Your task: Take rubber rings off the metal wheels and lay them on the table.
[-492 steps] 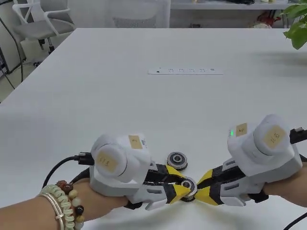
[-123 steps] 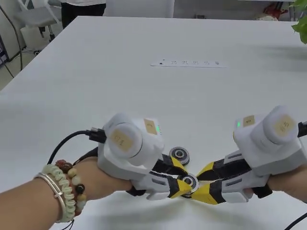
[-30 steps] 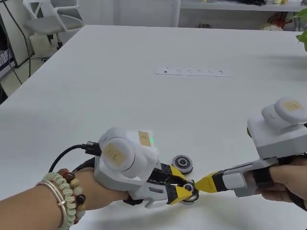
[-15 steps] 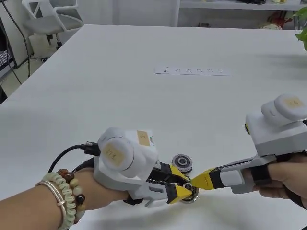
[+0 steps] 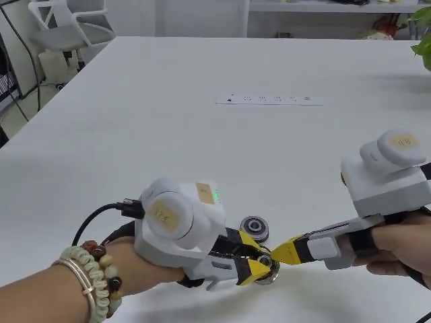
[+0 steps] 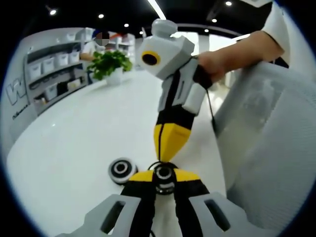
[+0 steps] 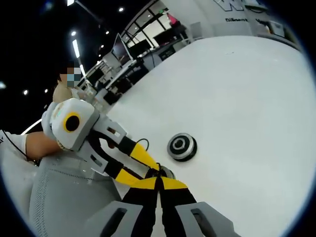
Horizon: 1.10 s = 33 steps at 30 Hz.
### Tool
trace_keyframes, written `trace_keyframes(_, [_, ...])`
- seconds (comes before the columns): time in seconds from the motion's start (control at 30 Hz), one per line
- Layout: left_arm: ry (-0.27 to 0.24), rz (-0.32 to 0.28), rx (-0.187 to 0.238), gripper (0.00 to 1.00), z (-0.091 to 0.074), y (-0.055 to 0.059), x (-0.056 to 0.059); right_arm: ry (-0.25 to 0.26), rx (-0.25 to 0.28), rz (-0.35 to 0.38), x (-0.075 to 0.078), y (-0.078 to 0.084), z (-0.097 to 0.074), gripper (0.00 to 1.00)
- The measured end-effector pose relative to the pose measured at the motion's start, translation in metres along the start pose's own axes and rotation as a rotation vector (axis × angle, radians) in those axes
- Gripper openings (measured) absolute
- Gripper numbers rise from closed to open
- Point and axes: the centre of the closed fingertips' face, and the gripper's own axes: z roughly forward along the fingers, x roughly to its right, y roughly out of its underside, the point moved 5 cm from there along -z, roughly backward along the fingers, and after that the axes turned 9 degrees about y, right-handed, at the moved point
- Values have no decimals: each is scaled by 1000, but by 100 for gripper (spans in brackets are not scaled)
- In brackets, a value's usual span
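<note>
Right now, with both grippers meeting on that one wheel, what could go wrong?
1. The left gripper clamps the held wheel just between its tips; a pull from the shut right gripper could slip it out.
2. The second wheel lies close beside the jaws on the table; a jerk might knock it away.

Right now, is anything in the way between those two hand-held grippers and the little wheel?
Nothing visible. The left hand-held gripper clamps the wheel, and the right hand-held gripper has its closed tips at the wheel's rim. A second wheel lies apart on the table.
</note>
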Motion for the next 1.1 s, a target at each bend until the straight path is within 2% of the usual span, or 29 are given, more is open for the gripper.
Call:
trace_keyframes(0.07, [7, 15, -9, 15, -1, -3, 1, 5, 1, 0, 2, 0, 0, 0])
trace_keyframes(0.2, [23, 45, 0, 13, -3, -13, 6, 6, 6, 5, 2, -1, -1, 0])
trace_keyframes(0.3, [15, 63, 23, 15, -7, -25, 7, 8, 3, 1, 2, -1, -1, 0])
trace_keyframes(0.37, [12, 65, 43, 19, -10, -32, 8, 7, 4, -1, 2, -2, -2, 0])
trace_keyframes(0.47, [3, 101, 53, 27, -17, -44, 8, 7, 9, 0, 1, -3, -3, 0])
trace_keyframes(0.63, [-8, 93, 67, 42, -36, -61, 8, 4, 21, 4, 0, -5, -5, 0])
trace_keyframes(0.73, [-34, 118, 64, 53, -48, -66, 10, 1, 33, 3, -1, -7, -6, 0])
trace_keyframes(0.83, [-47, 126, 59, 54, -62, -68, 13, -2, 48, 4, -2, -10, -9, 0])
trace_keyframes(0.9, [-70, 135, 72, 55, -74, -71, 15, -4, 56, 6, -2, -12, -10, 0])
trace_keyframes(1.0, [-107, 110, 87, 63, -91, -71, 16, -6, 78, 12, -2, -15, -13, 0])
trace_keyframes(1.1, [-156, 98, 108, 65, -111, -69, 18, -9, 103, 23, -2, -19, -17, 0])
